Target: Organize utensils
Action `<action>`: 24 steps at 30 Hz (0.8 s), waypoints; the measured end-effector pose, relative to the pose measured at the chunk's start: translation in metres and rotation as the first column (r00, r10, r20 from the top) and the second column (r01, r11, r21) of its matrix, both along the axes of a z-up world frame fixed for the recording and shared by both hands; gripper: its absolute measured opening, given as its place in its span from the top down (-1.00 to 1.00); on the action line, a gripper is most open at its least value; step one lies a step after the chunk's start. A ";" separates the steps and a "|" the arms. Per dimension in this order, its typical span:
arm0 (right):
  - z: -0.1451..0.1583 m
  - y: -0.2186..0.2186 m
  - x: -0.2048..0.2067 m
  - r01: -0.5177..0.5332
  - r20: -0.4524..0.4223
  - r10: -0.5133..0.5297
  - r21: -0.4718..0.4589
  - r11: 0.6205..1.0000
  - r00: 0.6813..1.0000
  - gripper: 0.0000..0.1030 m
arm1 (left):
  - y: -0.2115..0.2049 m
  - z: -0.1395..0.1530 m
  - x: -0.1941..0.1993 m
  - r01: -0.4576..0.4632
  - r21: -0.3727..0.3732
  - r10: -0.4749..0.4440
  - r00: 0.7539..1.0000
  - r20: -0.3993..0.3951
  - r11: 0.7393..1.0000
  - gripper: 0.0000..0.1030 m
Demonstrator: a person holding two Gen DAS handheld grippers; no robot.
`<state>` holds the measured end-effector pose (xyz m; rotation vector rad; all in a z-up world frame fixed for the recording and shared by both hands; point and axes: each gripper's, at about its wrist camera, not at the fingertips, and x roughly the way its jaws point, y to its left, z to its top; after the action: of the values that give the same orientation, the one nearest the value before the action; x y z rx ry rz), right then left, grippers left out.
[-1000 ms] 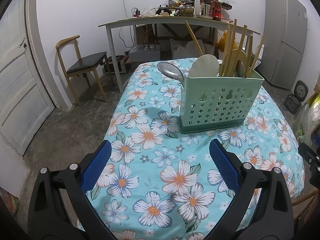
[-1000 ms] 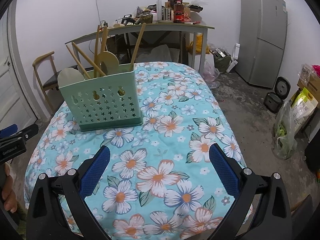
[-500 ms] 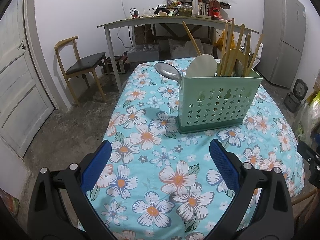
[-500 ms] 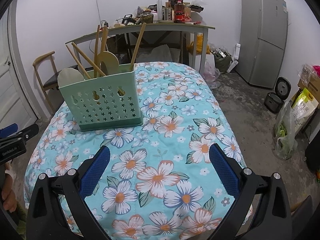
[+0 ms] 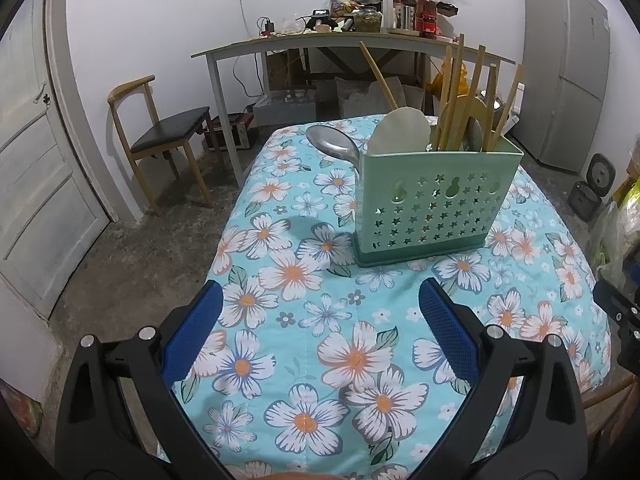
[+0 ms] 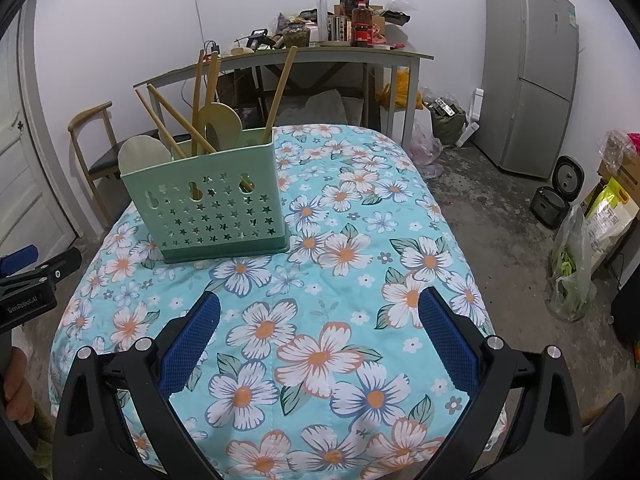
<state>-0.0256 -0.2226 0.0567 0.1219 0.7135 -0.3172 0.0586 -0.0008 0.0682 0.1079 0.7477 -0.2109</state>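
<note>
Both grippers are hovering wide and empty over the floral tablecloth (image 5: pixel 304 312): left gripper (image 5: pixel 320 312), right gripper (image 6: pixel 319 320). Green caddy (image 5: pixel 432 208) is standing mid-table, holding wooden spatulas (image 5: pixel 464 108), chopsticks (image 6: pixel 176 124) and a steel ladle (image 5: pixel 332 146). Utensils are looking light, stiff; steel probably slippery. Grip at handles.

Utensil holder (image 5: pixel 434 204) walls hide lower utensil ends; left gripper (image 6: pixel 24 280) cut off at right-wrist frame edge.

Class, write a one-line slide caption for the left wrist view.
Open left claw faces a green utensil holder on the floral tablecloth.
</note>
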 end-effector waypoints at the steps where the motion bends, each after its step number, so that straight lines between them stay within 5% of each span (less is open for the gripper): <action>1: 0.000 0.000 0.000 0.001 0.000 -0.001 -0.001 1.000 1.000 -0.87 | 0.000 0.000 0.000 0.000 0.002 0.000 1.000 0.000 1.000 -0.84; 24: 0.000 0.001 0.000 -0.003 -0.001 0.003 0.000 1.000 1.000 -0.87 | 0.000 -0.001 0.001 0.002 0.006 -0.002 1.000 -0.001 1.000 -0.84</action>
<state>-0.0258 -0.2217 0.0570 0.1212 0.7145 -0.3141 0.0594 -0.0012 0.0673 0.1141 0.7489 -0.2111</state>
